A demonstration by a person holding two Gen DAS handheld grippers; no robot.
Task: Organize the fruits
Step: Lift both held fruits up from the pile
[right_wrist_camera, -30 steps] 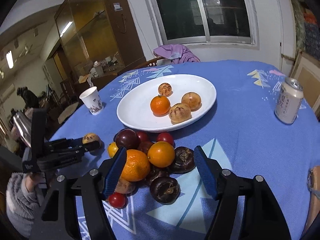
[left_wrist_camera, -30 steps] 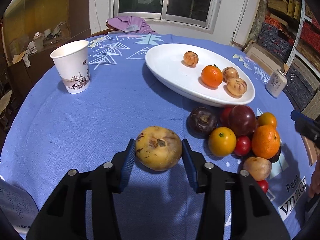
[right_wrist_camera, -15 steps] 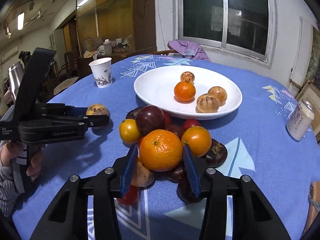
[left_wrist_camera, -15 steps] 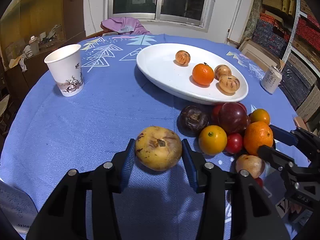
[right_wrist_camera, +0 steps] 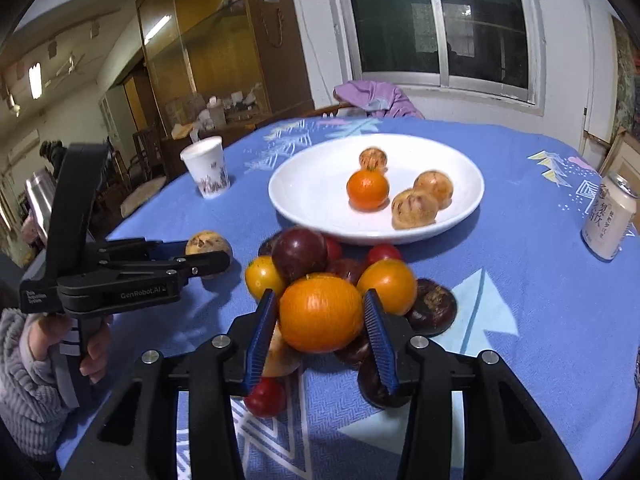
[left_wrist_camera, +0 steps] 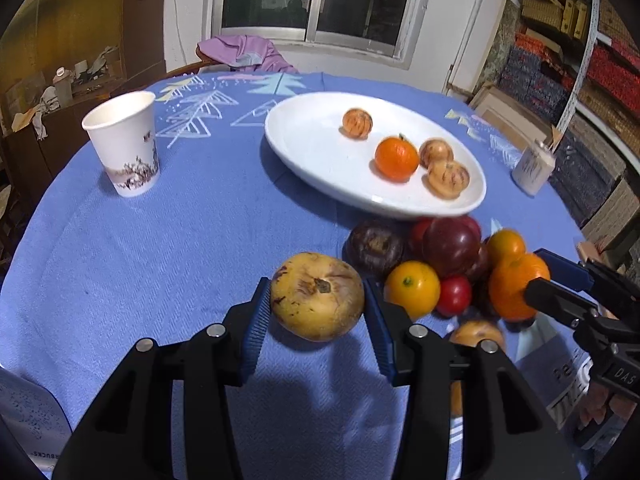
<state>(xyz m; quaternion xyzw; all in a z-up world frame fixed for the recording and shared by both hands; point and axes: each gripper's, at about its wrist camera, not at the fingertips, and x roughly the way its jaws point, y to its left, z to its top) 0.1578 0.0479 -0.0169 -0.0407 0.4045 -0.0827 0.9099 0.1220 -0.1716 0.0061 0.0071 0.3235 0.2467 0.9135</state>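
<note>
Table (left_wrist_camera: 160, 240): blue cloth spreads before you, fruit heaped near its front edge.
Plate (right_wrist_camera: 304, 196): white, behind the heap, carrying four fruits.
Left gripper (left_wrist_camera: 318, 322): your pads clamp a yellow-brown fruit (left_wrist_camera: 318, 296) beside the heap.
Right gripper (right_wrist_camera: 320, 326): your jaws are closing on the big orange (right_wrist_camera: 320, 312) atop the heap, pads touching its sides.
</note>
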